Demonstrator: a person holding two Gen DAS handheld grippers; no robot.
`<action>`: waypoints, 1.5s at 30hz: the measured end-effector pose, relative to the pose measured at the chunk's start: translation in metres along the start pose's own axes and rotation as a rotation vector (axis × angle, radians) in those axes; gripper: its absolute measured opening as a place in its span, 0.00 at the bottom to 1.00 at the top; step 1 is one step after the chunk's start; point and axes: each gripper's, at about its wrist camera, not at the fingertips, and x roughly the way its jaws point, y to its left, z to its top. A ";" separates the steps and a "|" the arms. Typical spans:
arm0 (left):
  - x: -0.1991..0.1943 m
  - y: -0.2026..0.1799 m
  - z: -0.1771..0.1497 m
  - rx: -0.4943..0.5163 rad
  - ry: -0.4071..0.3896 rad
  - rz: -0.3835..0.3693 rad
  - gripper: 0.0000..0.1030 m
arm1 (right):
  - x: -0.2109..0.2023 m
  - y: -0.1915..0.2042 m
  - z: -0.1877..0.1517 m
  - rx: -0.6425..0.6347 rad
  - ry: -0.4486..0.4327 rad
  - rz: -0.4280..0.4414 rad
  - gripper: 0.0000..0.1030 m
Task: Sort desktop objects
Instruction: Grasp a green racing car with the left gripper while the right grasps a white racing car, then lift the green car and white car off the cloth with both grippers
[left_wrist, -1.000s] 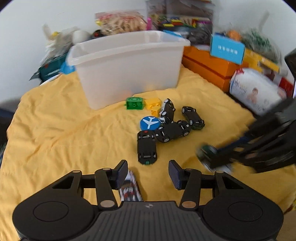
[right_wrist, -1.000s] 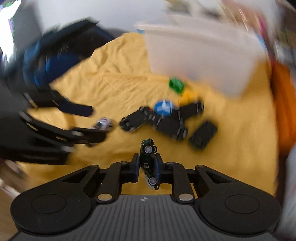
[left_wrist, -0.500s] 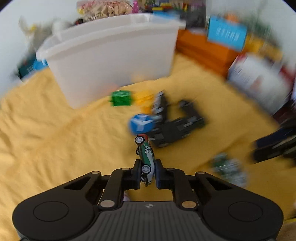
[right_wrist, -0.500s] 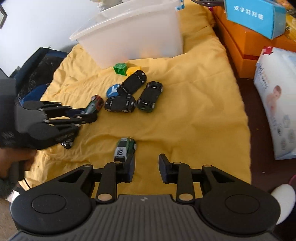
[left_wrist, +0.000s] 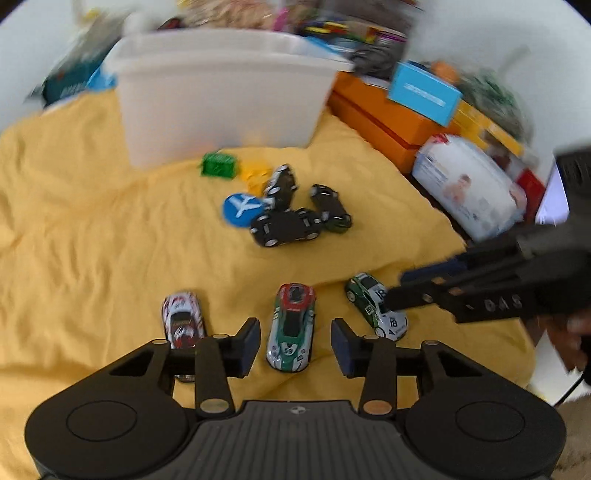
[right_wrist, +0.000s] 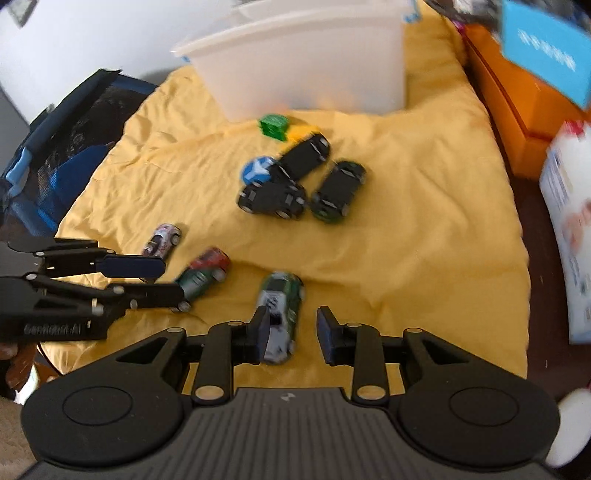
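Observation:
Three toy cars lie in a row on the yellow cloth (left_wrist: 92, 221). The green and red car (left_wrist: 291, 332) rests between the fingers of my left gripper (left_wrist: 295, 343), whose jaws are opening and do not touch it. A white and red car (left_wrist: 183, 321) sits to its left. The green and white car (right_wrist: 280, 310) lies right by the left finger of my open right gripper (right_wrist: 294, 328); I cannot tell whether they touch. The left wrist view shows that car (left_wrist: 375, 304) under my right gripper (left_wrist: 397, 291). Farther back lie three overturned black cars (left_wrist: 284, 225), a blue disc (left_wrist: 242, 208) and a green block (left_wrist: 218, 166).
A white plastic bin (left_wrist: 221, 92) stands at the back of the cloth. Orange boxes (left_wrist: 380, 114), a blue box (left_wrist: 424, 90) and a white pack (left_wrist: 469, 188) crowd the right side. A dark blue bag (right_wrist: 74, 129) lies off the cloth's left edge.
My left gripper was shut on the green and red car half a second ago; now that car lies on the cloth between opened fingers. My right gripper let go of the green and white car earlier.

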 end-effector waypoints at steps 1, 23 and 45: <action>0.004 -0.003 0.000 0.030 0.007 0.017 0.45 | 0.001 0.004 0.001 -0.015 -0.007 -0.008 0.34; 0.032 -0.011 0.002 0.155 0.071 0.042 0.38 | 0.029 0.044 -0.015 -0.305 0.013 -0.181 0.49; 0.014 -0.013 0.006 0.130 0.030 0.049 0.32 | 0.008 0.051 -0.016 -0.412 -0.137 -0.236 0.32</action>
